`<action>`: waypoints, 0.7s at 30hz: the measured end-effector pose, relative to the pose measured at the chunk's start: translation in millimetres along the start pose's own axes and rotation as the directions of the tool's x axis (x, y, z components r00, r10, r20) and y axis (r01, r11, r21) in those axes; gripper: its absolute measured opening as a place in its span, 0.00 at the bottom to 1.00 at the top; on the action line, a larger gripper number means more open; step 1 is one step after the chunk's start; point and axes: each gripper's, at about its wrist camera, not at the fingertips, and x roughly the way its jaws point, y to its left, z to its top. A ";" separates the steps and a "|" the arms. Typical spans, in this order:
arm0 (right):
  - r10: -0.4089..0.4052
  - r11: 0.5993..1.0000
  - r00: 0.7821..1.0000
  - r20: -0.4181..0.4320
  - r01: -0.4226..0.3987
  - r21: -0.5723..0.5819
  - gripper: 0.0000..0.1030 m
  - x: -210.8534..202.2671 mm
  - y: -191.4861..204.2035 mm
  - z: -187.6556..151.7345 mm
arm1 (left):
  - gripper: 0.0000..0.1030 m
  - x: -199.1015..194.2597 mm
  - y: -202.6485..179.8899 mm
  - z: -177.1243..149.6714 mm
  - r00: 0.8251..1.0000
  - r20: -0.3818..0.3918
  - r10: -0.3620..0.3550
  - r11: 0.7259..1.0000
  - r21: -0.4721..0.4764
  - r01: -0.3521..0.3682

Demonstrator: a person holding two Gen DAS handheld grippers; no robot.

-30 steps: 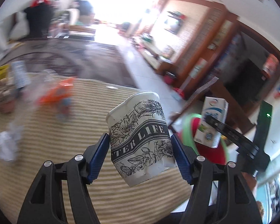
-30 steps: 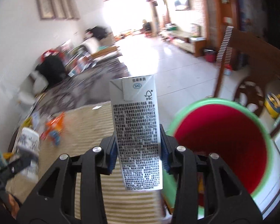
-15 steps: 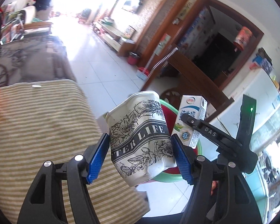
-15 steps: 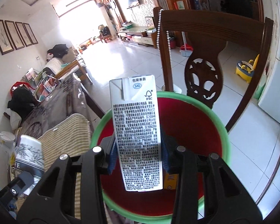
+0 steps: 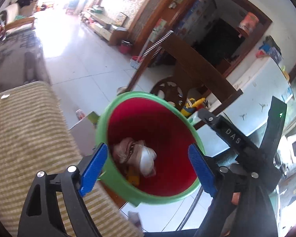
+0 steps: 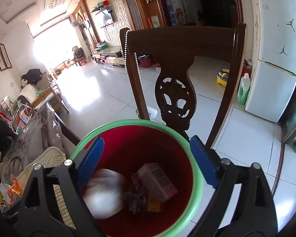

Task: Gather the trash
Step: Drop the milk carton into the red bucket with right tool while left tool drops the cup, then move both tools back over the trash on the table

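A green-rimmed bin with a red inside (image 5: 148, 197) (image 6: 197, 177) stands beside the striped table. My left gripper (image 5: 148, 165) is open and empty over its mouth. My right gripper (image 6: 148, 160) is open and empty above the bin too; it shows in the left wrist view (image 5: 236, 138). The paper cup (image 6: 104, 193) lies blurred inside the bin; it also shows in the left wrist view (image 5: 136, 154). The milk carton (image 6: 157, 181) lies beside it among crumpled scraps (image 6: 134, 199).
A dark wooden chair (image 6: 177, 69) stands right behind the bin. The striped tablecloth (image 5: 25, 138) edge is at the left, with wrappers (image 6: 11, 193) on it. A white fridge (image 6: 276, 49) stands at the right on the tiled floor.
Both grippers moved over the bin and opened. The cup dropped from the left gripper and the carton from the right gripper; both now lie in the bin.
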 end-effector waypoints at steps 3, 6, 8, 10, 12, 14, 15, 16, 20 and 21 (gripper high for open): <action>0.049 0.998 0.999 0.013 -0.049 -0.030 0.88 -3.2 12.2 0.4 | 0.79 -37.6 27.2 -8.6 0.997 0.064 0.031 0.999 -0.035 -0.029; 0.090 0.994 0.996 -0.003 -0.090 -0.065 0.89 0.0 29.7 -0.6 | 0.82 -88.6 62.7 -18.8 0.979 0.144 0.146 0.988 -0.065 -0.138; 0.117 0.990 0.993 -0.026 -0.119 -0.081 0.89 1.6 43.7 -3.1 | 0.83 -125.3 90.7 -28.7 0.951 0.185 0.248 0.967 -0.100 -0.233; 0.137 0.984 0.990 -0.044 -0.141 -0.106 0.89 3.2 60.3 -6.9 | 0.83 -161.8 121.7 -40.5 0.912 0.202 0.358 0.931 -0.147 -0.333; 0.171 0.975 0.983 -0.063 -0.178 -0.134 0.89 2.8 83.4 -12.4 | 0.84 -197.3 155.2 -56.4 0.870 0.203 0.449 0.889 -0.204 -0.410; 0.205 0.963 0.975 -0.090 -0.217 -0.160 0.90 3.7 106.0 -19.9 | 0.84 -219.4 183.7 -67.6 0.832 0.168 0.528 0.839 -0.253 -0.481; 0.231 0.951 0.966 -0.115 -0.249 -0.184 0.91 4.4 124.5 -25.7 | 0.84 -229.2 198.6 -74.5 0.814 0.143 0.563 0.812 -0.276 -0.514; 0.246 0.942 0.960 -0.130 -0.269 -0.202 0.91 4.6 137.1 -29.3 | 0.84 -241.6 219.2 -87.1 0.794 0.111 0.598 0.778 -0.316 -0.542; 0.313 0.887 0.932 -0.185 -0.356 -0.294 0.92 0.6 200.7 -52.3 | 0.83 -258.8 269.0 -121.8 0.803 0.020 0.595 0.725 -0.443 -0.527; 0.331 0.875 0.922 -0.200 -0.379 -0.300 0.93 0.0 211.7 -56.5 | 0.83 -257.9 275.8 -127.1 0.806 0.011 0.592 0.720 -0.457 -0.523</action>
